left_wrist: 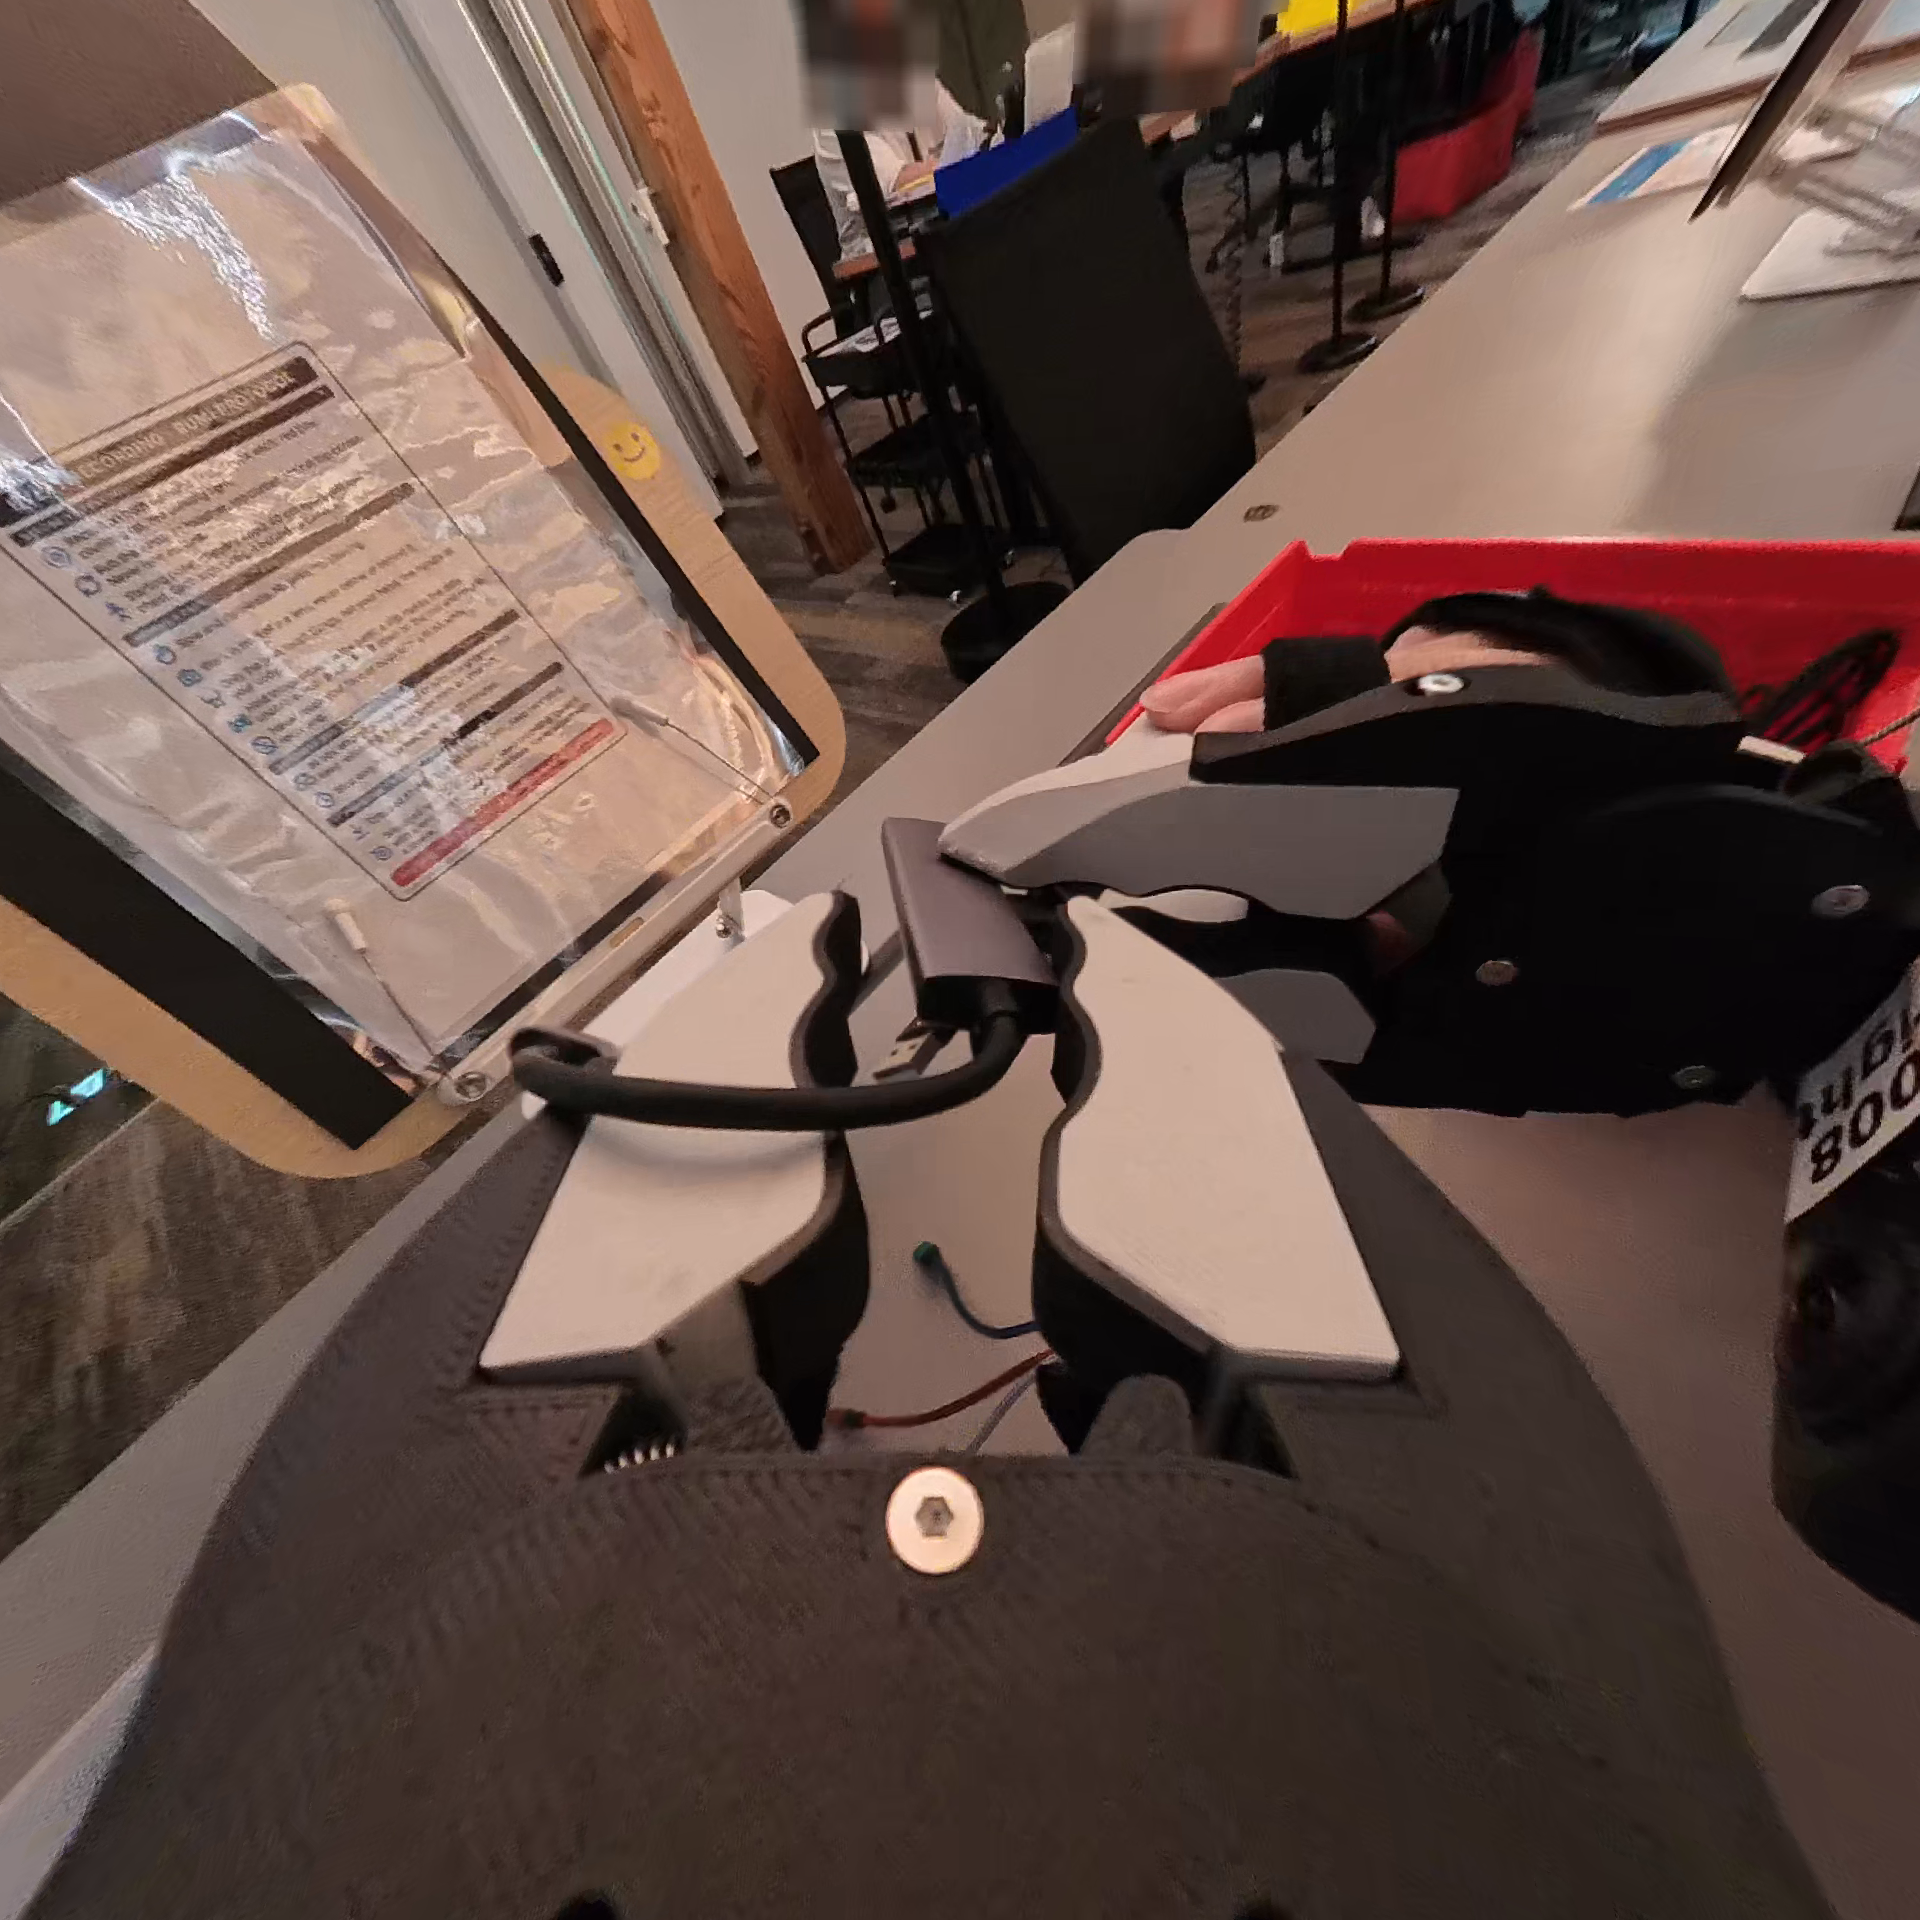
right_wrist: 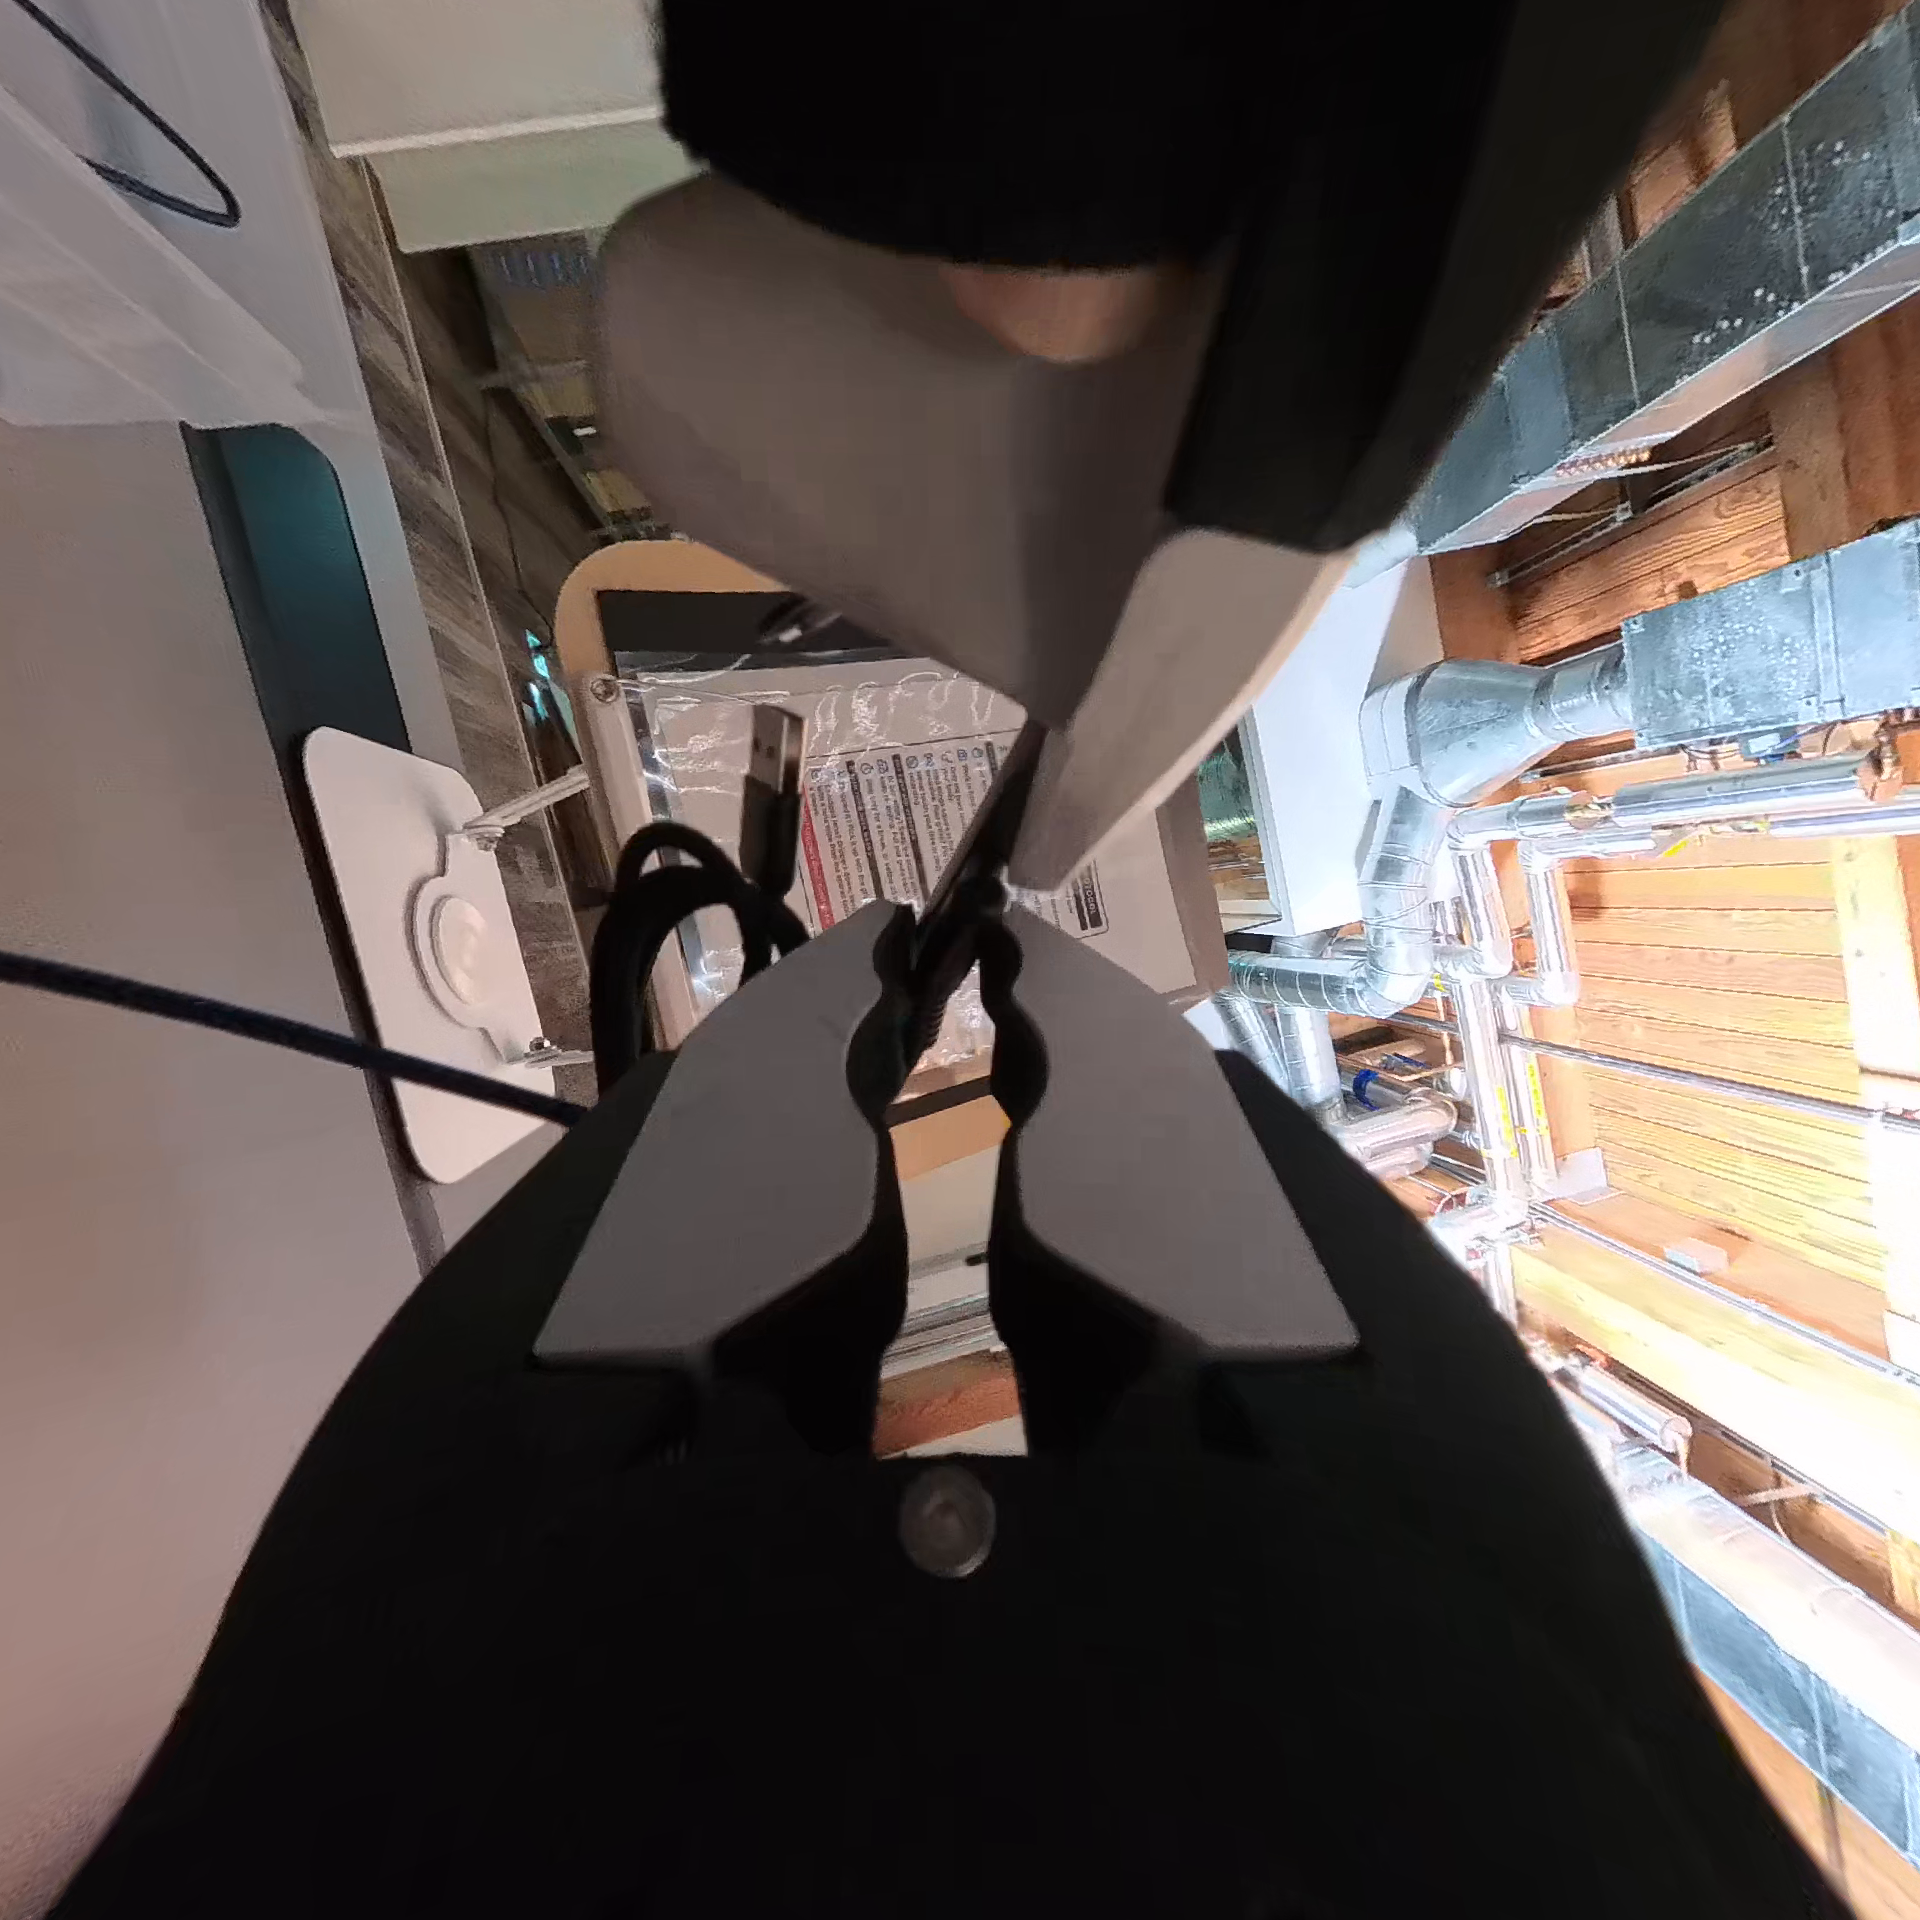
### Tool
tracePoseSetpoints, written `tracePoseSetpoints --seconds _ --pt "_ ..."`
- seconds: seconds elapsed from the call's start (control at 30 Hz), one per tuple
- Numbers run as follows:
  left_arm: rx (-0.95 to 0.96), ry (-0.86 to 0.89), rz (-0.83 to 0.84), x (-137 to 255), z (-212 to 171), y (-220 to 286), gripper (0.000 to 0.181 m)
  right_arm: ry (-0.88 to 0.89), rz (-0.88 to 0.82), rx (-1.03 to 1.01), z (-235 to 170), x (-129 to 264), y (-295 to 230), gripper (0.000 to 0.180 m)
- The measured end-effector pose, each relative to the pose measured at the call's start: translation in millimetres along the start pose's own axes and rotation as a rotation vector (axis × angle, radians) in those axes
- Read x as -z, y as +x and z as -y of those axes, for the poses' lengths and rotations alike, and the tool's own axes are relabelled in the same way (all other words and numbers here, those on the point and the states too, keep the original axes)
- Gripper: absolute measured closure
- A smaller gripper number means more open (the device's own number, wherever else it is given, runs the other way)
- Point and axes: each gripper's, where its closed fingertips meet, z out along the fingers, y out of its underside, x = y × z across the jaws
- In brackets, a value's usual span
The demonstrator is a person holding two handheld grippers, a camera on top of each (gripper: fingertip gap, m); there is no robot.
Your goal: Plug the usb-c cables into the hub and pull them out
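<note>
The dark grey hub (left_wrist: 961,925) is held off the table between the fingers of my left gripper (left_wrist: 956,914). The right finger touches it and a thin gap shows at the left. The hub's own black cable (left_wrist: 748,1112) loops over my left finger, and its USB-A plug (left_wrist: 909,1044) hangs free. My right gripper (right_wrist: 951,920) is rolled on its side and shut on the black usb-c cable plug (right_wrist: 925,997) at the hub's edge (right_wrist: 992,821). Its upper finger (left_wrist: 1143,831) lies across the hub. The port itself is hidden.
A red bin (left_wrist: 1558,582) stands on the grey table (left_wrist: 1558,416) behind the right gripper. A sign stand with a clear-covered sheet (left_wrist: 312,623) rises at the left on a white base (right_wrist: 436,935). A thin dark cable (right_wrist: 260,1029) crosses the table. The grippers are tip to tip, or close to it.
</note>
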Motion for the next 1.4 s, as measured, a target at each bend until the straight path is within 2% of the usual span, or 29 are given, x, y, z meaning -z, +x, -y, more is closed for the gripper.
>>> tracePoseSetpoints --seconds 0.3,0.5,0.67,0.83,1.0,1.07,1.13,1.27,1.33,1.4 --pt "-0.185 -0.048 -0.023 -3.8 -11.4 4.5 0.154 0.026 0.025 0.046 -2.6 0.1 -5.7 0.168" --pt "-0.184 -0.062 -0.03 -4.2 -14.7 3.7 0.154 0.024 0.043 0.074 -1.7 0.3 -9.6 0.167" --pt "-0.23 -0.025 0.033 -5.4 -6.6 0.4 0.157 0.042 0.008 0.066 -0.9 -0.4 -6.4 0.166" --pt "-0.287 0.008 0.084 -2.6 3.0 3.6 0.157 0.107 -0.019 -0.024 2.1 3.0 0.9 0.164" --pt "-0.262 0.026 0.078 -0.5 5.4 2.8 0.157 0.141 -0.023 -0.163 4.6 3.5 5.7 0.157" --pt "-0.255 0.028 0.07 -0.8 5.1 3.0 0.157 0.132 -0.008 -0.171 4.2 3.4 3.9 0.159" --pt "-0.242 0.036 0.065 -0.4 5.9 4.0 0.157 0.123 -0.001 -0.157 4.4 4.6 2.2 0.168" --pt "-0.154 -0.085 0.039 -2.9 -11.5 1.3 0.157 0.069 0.047 -0.096 -1.7 1.2 -6.6 0.168" --pt "-0.14 -0.235 0.044 1.9 -31.7 -1.2 0.157 0.006 0.03 -0.036 -10.1 -2.1 -8.7 0.168" --pt "-0.126 -0.425 -0.037 15.3 -57.6 8.3 0.161 -0.025 0.037 -0.006 -16.8 -4.6 -12.0 0.169"
